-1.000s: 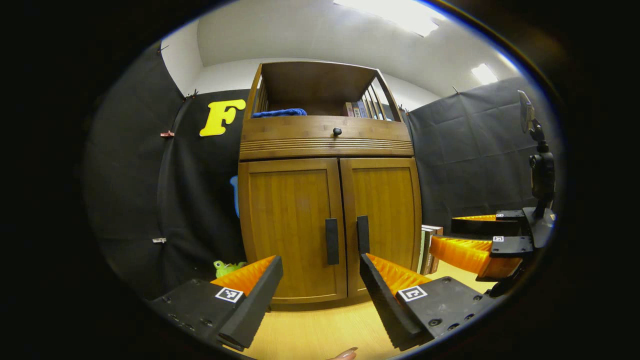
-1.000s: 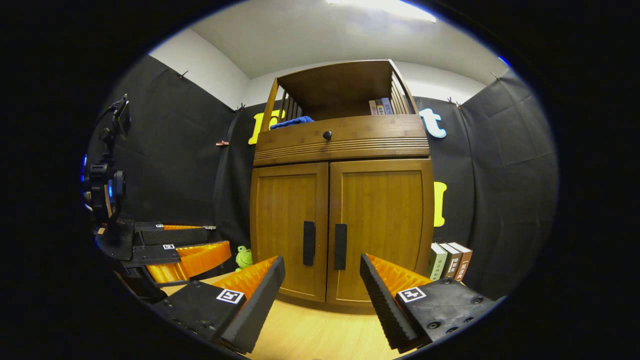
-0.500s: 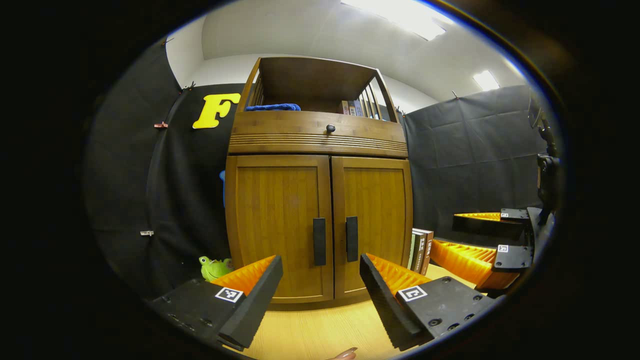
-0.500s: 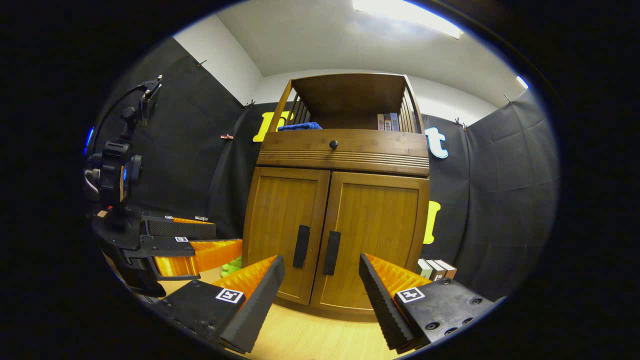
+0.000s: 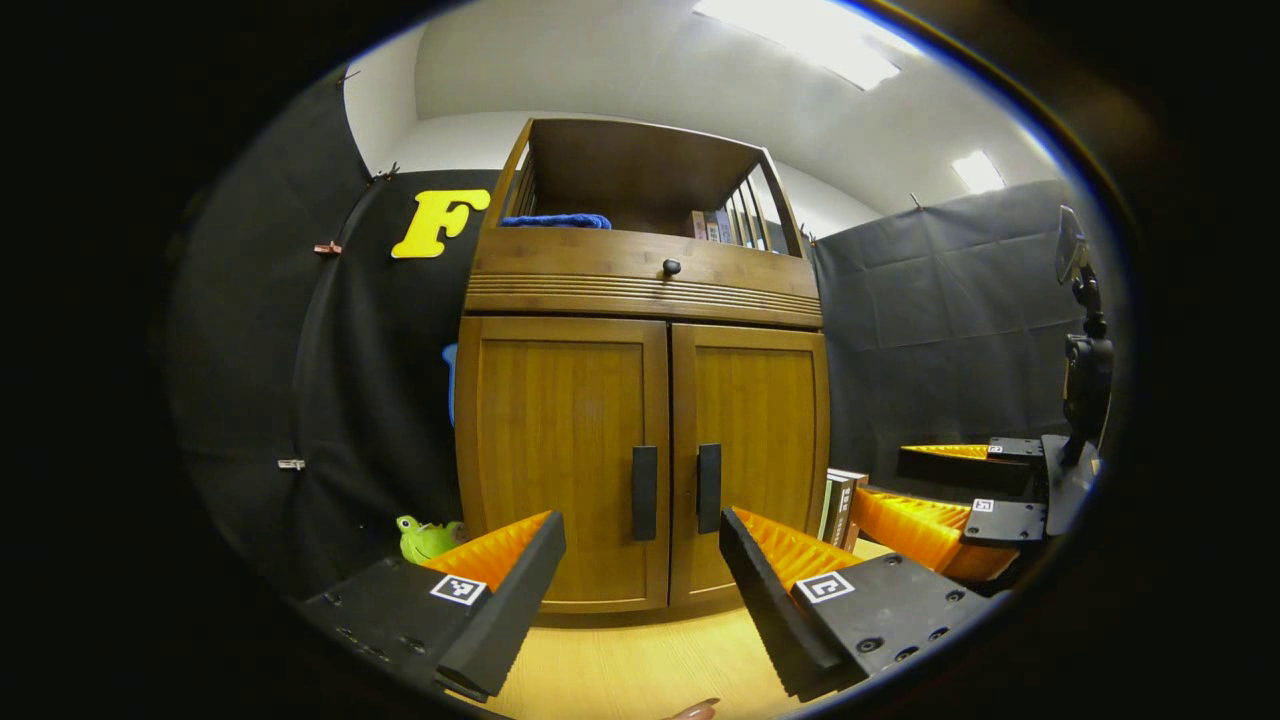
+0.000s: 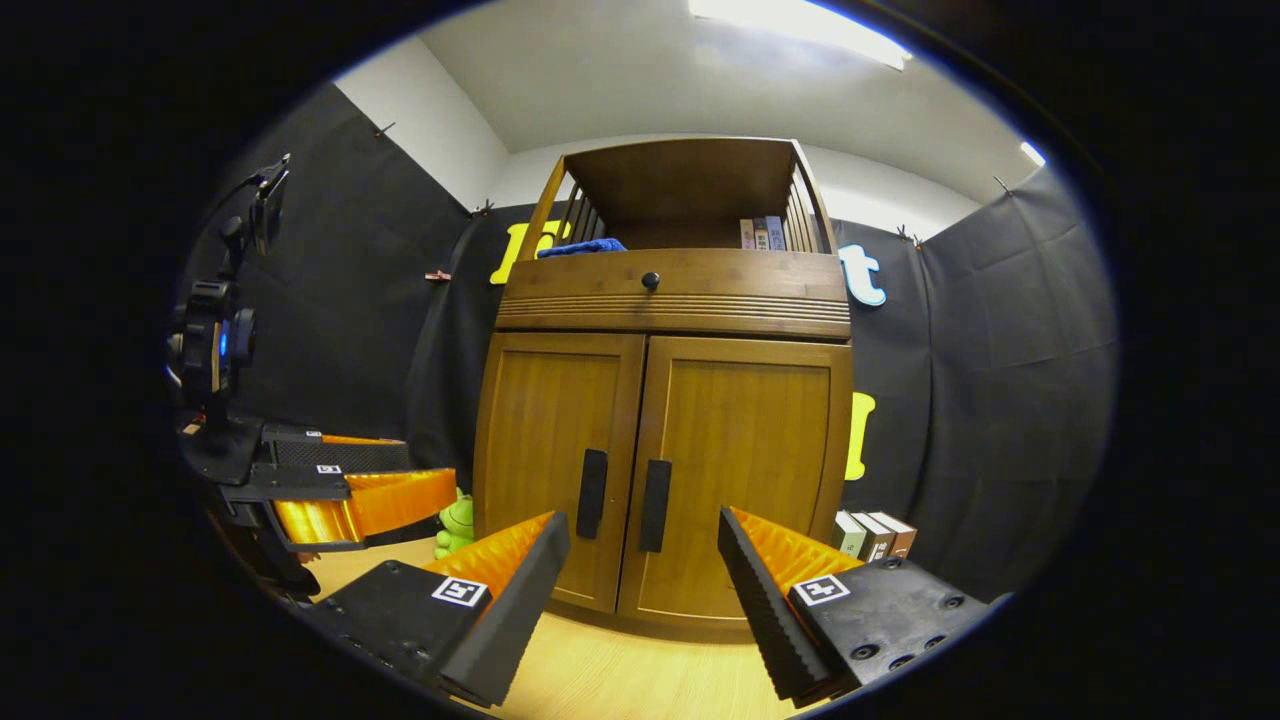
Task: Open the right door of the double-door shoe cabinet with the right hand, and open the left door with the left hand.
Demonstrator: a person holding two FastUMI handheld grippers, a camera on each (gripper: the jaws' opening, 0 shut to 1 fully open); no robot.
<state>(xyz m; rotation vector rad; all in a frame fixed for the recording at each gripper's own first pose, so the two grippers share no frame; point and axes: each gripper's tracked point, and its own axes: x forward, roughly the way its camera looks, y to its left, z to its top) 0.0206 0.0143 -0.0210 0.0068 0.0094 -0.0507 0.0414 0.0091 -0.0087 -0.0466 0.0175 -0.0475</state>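
Note:
A brown wooden shoe cabinet [image 5: 640, 380] [image 6: 665, 400] stands ahead with both doors closed. The left door [image 5: 560, 460] [image 6: 550, 460] and the right door [image 5: 755, 450] [image 6: 740, 470] each carry a dark vertical handle by the middle seam: left handle [image 5: 644, 492] [image 6: 592, 493], right handle [image 5: 709, 488] [image 6: 655, 505]. My left gripper [image 5: 642, 545] is open, a short way off the doors, holding nothing. My right gripper [image 6: 643, 545] is open too, also short of the doors. The right gripper [image 5: 940, 490] shows at the right of the left gripper view, the left gripper [image 6: 340, 480] at the left of the right gripper view.
A drawer with a round knob [image 5: 671, 267] sits above the doors, under an open shelf holding a blue cloth [image 5: 556, 221] and books. A green frog toy [image 5: 425, 538] sits on the floor left of the cabinet; books [image 6: 872, 533] stand at its right. Light wooden floor [image 5: 640, 670] lies in front.
Both grippers have shifted their aim a little in front of the cabinet and stayed open. The doors have remained closed.

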